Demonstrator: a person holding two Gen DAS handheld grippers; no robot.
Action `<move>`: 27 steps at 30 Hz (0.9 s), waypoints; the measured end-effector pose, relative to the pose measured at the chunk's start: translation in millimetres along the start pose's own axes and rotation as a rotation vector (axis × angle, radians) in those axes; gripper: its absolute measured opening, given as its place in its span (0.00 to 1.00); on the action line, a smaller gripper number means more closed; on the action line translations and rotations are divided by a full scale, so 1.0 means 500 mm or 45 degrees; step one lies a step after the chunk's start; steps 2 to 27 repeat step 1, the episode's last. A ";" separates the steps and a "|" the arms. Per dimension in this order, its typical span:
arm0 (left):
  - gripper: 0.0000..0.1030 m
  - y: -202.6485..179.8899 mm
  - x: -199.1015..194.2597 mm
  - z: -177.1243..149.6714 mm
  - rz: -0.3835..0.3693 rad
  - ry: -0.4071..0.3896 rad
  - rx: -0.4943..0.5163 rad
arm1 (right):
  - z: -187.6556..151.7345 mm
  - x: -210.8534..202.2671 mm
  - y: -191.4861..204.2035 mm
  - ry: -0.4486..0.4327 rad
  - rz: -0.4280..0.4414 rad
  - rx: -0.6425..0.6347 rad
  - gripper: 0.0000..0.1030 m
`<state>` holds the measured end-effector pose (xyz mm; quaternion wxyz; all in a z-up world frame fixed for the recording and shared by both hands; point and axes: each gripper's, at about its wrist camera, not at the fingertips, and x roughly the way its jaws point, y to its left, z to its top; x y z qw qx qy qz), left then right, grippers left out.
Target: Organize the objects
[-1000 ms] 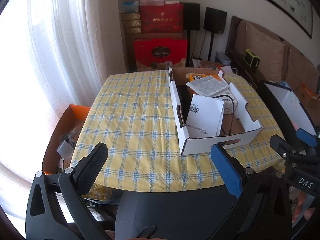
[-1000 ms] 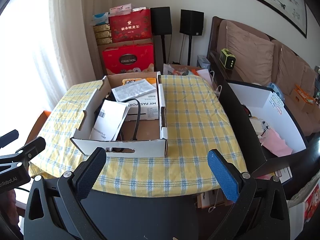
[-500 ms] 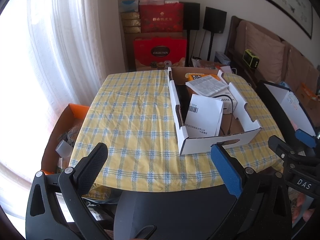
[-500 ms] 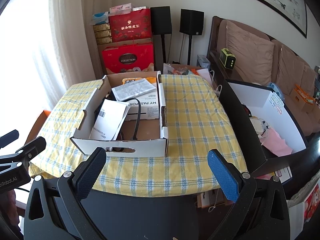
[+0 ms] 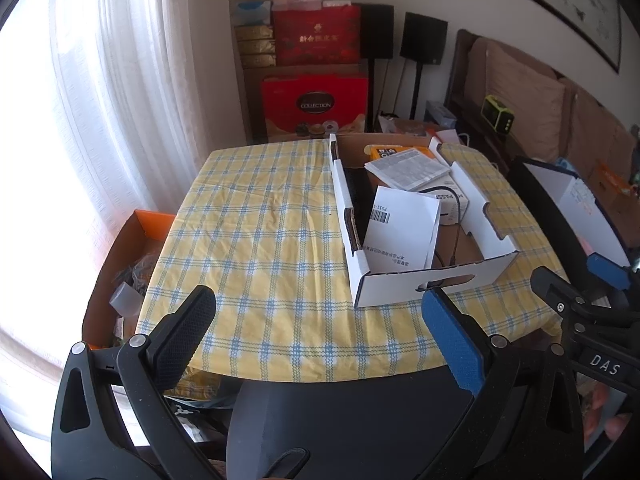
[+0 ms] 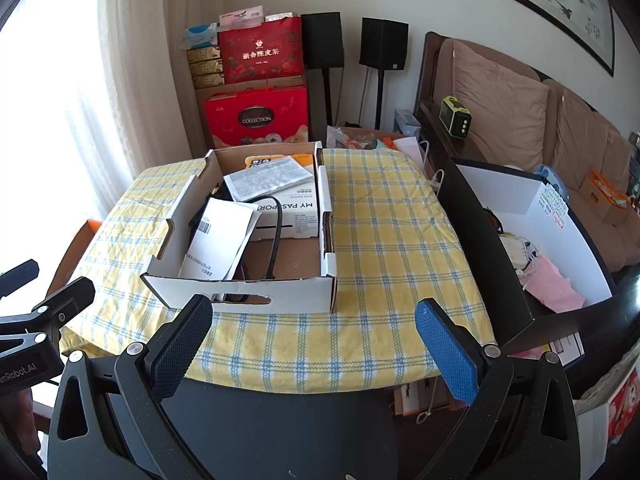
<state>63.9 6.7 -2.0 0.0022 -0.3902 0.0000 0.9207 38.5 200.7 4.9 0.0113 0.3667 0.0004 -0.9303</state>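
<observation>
almost nothing has changed over the last second: my left gripper [image 5: 316, 312] and right gripper [image 6: 314, 322] hang wide open and empty, short of the tabletop [image 6: 384, 240]. the box [image 6: 256, 300] at 12 o'clock holds papers [image 6: 220, 240], so the sorting stage is unclear.

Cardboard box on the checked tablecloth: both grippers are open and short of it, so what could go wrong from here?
1. The black cable loops across the cardboard box; lifting one item could drag others along.
2. The white sheet leans loosely against the wall and may slip or crumple.
3. The tablecloth could bunch if the box gets pushed.
</observation>
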 end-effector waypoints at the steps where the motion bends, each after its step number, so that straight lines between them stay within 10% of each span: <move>1: 1.00 0.000 0.000 0.000 0.002 0.002 -0.002 | 0.000 0.000 0.000 0.000 0.000 0.000 0.99; 27: 1.00 0.000 0.000 0.000 0.002 0.002 -0.002 | 0.000 0.000 0.000 0.000 0.000 0.000 0.99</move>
